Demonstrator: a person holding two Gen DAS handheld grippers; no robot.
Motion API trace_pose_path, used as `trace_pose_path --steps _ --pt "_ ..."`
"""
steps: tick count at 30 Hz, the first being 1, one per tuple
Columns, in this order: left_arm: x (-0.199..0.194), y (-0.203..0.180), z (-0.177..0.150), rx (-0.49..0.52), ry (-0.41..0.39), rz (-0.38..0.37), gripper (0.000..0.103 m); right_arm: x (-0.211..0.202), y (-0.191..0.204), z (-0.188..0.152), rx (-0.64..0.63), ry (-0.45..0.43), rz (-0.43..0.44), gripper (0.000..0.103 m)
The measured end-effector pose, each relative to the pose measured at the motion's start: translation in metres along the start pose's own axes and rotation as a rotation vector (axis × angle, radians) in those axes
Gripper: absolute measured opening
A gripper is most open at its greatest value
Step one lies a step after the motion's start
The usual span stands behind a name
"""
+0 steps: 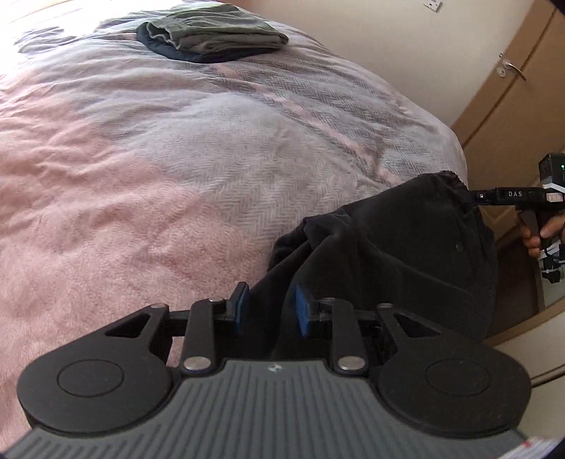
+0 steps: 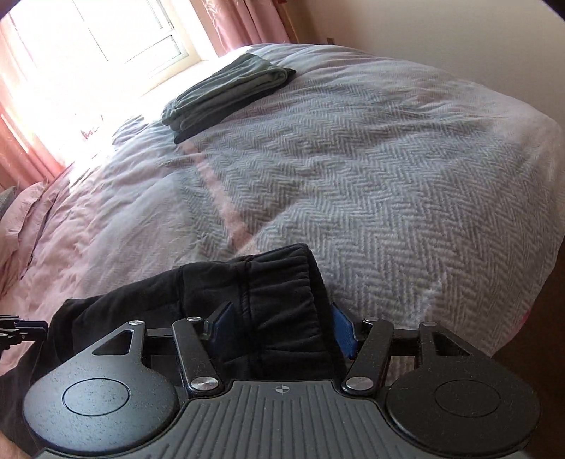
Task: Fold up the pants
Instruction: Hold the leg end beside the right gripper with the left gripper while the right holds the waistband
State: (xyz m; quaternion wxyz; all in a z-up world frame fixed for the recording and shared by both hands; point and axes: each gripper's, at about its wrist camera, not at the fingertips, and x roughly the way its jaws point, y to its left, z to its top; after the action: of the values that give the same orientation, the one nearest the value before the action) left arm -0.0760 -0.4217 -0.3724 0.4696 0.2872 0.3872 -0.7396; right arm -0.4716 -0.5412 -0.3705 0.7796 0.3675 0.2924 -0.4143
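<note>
Black pants (image 1: 406, 247) hang bunched at the near right corner of the bed. In the left wrist view, my left gripper (image 1: 272, 309) is shut on a dark fold of them between its blue pads. My right gripper (image 1: 475, 196) holds the gathered waistband at the far right, with a hand (image 1: 540, 233) on its handle. The right wrist view shows the elastic waistband of the pants (image 2: 275, 279) clamped in my right gripper (image 2: 280, 328). Part of the left gripper (image 2: 21, 326) pokes in at the left edge.
The bed (image 1: 141, 159) has a pink and grey herringbone cover. A stack of folded clothes (image 1: 212, 33) (image 2: 226, 91) lies at its far side. A wooden door (image 1: 512, 70) stands right of the bed. A bright window (image 2: 106, 35) with pink curtains is beyond.
</note>
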Motion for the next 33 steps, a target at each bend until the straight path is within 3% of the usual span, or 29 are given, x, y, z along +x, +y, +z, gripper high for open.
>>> trace_pose_path --steps 8,13,15,18,22,23,25,27,33 --pt "0.035 0.006 0.021 0.09 0.068 -0.05 0.024 0.007 0.0 -0.012 -0.014 0.007 0.029 0.056" --pt "0.018 0.031 0.028 -0.029 -0.004 -0.114 0.023 0.008 -0.001 -0.013 -0.012 0.011 0.034 0.056" --pt "0.018 0.034 0.029 -0.041 0.009 -0.124 0.023 0.008 -0.002 -0.013 -0.006 0.005 0.033 0.056" --pt "0.03 0.023 0.025 0.033 0.076 -0.147 0.023 0.01 -0.001 -0.015 0.005 -0.003 0.026 0.056" --pt "0.043 0.011 0.023 0.088 0.083 -0.138 0.024 0.011 -0.001 -0.016 0.007 -0.007 0.02 0.056" --pt "0.045 0.01 0.023 0.092 0.082 -0.133 0.023 0.011 -0.001 -0.016 0.005 -0.007 0.019 0.056" --pt "0.044 0.005 0.021 0.116 0.07 -0.135 0.009 0.011 -0.001 -0.016 0.0 -0.008 0.018 0.056" --pt "0.038 0.003 0.017 0.124 0.042 -0.139 0.008 0.012 0.0 -0.017 -0.005 -0.01 0.014 0.056" --pt "0.024 0.03 0.015 -0.021 0.012 -0.172 0.014 0.014 -0.001 -0.019 0.007 -0.01 0.01 0.056"
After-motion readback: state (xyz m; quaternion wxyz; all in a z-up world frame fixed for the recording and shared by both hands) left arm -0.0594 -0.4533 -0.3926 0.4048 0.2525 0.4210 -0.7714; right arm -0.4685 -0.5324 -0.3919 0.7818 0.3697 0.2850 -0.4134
